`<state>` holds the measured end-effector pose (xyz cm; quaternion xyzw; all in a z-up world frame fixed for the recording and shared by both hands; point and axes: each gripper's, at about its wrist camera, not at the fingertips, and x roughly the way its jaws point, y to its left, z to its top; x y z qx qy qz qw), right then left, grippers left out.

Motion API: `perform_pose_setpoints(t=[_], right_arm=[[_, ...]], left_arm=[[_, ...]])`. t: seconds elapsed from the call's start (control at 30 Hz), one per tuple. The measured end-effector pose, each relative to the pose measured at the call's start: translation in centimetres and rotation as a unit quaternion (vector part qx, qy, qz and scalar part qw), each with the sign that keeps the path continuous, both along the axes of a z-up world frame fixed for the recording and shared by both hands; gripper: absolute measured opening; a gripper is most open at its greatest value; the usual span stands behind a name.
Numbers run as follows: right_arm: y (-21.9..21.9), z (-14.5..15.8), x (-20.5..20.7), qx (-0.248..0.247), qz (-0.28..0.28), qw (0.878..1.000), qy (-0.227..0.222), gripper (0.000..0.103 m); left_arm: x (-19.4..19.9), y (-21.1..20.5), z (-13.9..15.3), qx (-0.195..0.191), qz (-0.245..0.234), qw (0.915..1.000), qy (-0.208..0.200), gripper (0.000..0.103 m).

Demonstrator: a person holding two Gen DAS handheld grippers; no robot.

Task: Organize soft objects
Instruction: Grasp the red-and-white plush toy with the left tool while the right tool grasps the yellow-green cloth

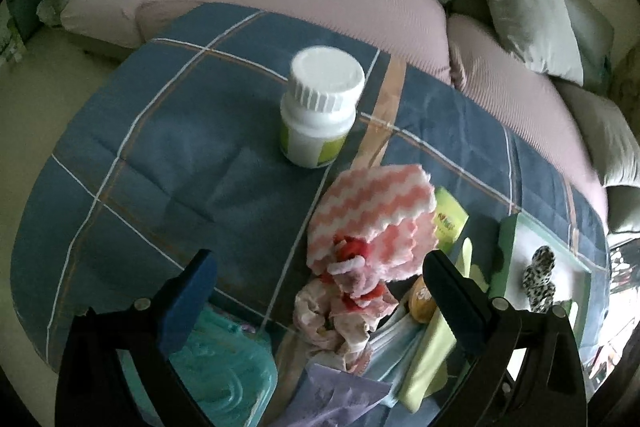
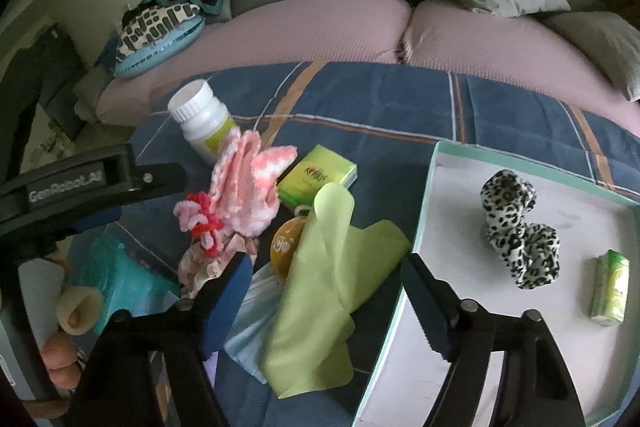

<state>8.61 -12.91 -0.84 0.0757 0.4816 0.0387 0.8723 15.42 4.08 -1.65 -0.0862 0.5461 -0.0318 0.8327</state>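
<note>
My right gripper (image 2: 324,291) hangs half-open and empty over the thin lime-green cloth (image 2: 320,291) on the desk. It looks limp, light and slippery, so I'd pinch a bunched fold. At two o'clock the shallow mint-rimmed box (image 2: 436,163) already holds a leopard-print scrunchie (image 2: 516,231). My left gripper (image 1: 316,291) is open and empty too.

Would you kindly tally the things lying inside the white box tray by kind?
Leopard-print scrunchies: 1 or 2; the bundle hides which.
Small green packets: 1.
Total in the box tray: 2 or 3.
</note>
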Motion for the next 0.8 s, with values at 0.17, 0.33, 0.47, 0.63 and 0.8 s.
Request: perform_pose_setpoints(t=[0.17,0.33,0.47,0.63,0.8], right_arm=[[0.3,-2.1,0.4,0.008,0.011,0.999,0.033,0.062],[1.1,-3.3,0.6,0.004,0.023,0.998,0.052,0.062],[1.7,-4.3,0.7,-0.005,0.029,0.997,0.070,0.061],[2.1,-5.0,0.6,-0.013,0.030,0.996,0.080,0.056],[2.2,-5.1,0.6,-0.011,0.027,0.996,0.085,0.042]], left_arm=[[0.3,-1.1,-1.4,0.002,-0.020,0.9996,0.020,0.092],[0.6,-1.7,-2.4,0.010,-0.033,0.9988,0.034,0.073],[0.7,-2.1,-2.6,0.026,-0.035,0.9985,0.033,0.070],[0.9,-2.4,-2.7,0.012,-0.044,0.9984,0.032,0.054],[1.0,-2.7,-3.1,0.011,-0.051,0.9981,0.034,0.042]])
